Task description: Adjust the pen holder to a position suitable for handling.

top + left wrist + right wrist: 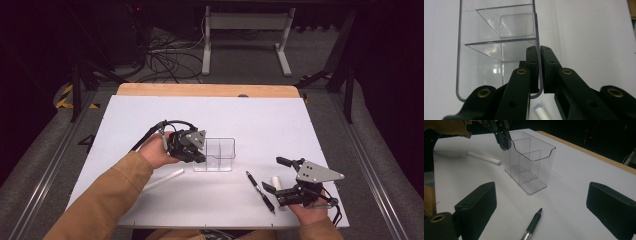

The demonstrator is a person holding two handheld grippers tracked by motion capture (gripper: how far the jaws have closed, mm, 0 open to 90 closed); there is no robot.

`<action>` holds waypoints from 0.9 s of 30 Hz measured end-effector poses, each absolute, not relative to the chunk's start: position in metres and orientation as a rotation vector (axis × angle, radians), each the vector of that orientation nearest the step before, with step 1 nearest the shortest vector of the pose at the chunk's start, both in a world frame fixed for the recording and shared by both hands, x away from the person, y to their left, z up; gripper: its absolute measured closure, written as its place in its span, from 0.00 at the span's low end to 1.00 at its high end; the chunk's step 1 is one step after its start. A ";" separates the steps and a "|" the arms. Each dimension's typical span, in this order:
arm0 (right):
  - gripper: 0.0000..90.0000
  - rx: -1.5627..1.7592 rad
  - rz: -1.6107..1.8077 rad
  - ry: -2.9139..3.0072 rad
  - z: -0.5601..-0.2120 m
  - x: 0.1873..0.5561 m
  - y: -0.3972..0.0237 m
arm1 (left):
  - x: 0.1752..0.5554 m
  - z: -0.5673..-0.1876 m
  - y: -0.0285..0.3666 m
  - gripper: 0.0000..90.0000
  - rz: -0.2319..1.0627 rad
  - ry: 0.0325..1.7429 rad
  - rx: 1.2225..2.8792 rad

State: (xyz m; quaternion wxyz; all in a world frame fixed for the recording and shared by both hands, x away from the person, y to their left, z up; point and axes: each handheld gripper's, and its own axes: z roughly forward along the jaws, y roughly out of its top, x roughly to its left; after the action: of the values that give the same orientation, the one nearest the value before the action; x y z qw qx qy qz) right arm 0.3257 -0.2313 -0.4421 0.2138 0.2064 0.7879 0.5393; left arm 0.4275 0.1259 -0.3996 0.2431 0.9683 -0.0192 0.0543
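A clear plastic container (218, 154) with inner dividers stands upright mid-table. My left gripper (199, 152) is shut on its near left wall; in the left gripper view the two pads (534, 67) pinch the thin clear wall (461, 50) between them. The right gripper view shows that gripper (504, 142) at the container's (529, 162) top corner. My right gripper (276, 174) rests open at the table's front right with nothing between its jaws. A black pen (260, 191) lies just left of it, on the table ahead of its jaws (533, 224).
A white marker (163, 179) lies by the left forearm, also seen behind the container (483, 157). A short white cylinder (275, 181) lies by the right gripper. The white sheet (150, 115) covers the table, with a wooden edge (207, 90) at the far side.
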 end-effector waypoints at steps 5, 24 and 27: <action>0.11 0.576 1.499 2.188 -0.442 0.326 -0.232 | 0.423 -0.393 0.127 0.86 0.159 -0.026 2.642; 0.03 0.562 1.495 2.153 -0.437 0.323 -0.230 | 0.377 -0.348 0.186 0.45 0.287 0.271 2.285; 0.03 0.545 1.537 2.126 -0.434 0.321 -0.230 | 0.370 -0.351 0.197 0.33 0.304 0.317 2.244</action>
State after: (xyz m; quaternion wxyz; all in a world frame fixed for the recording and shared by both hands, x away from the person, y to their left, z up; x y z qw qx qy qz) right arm 0.3212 -0.2303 -0.4336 0.2293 0.1979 0.7723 0.5583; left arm 0.3697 0.1966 -0.3507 0.4147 0.8930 0.1263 0.1209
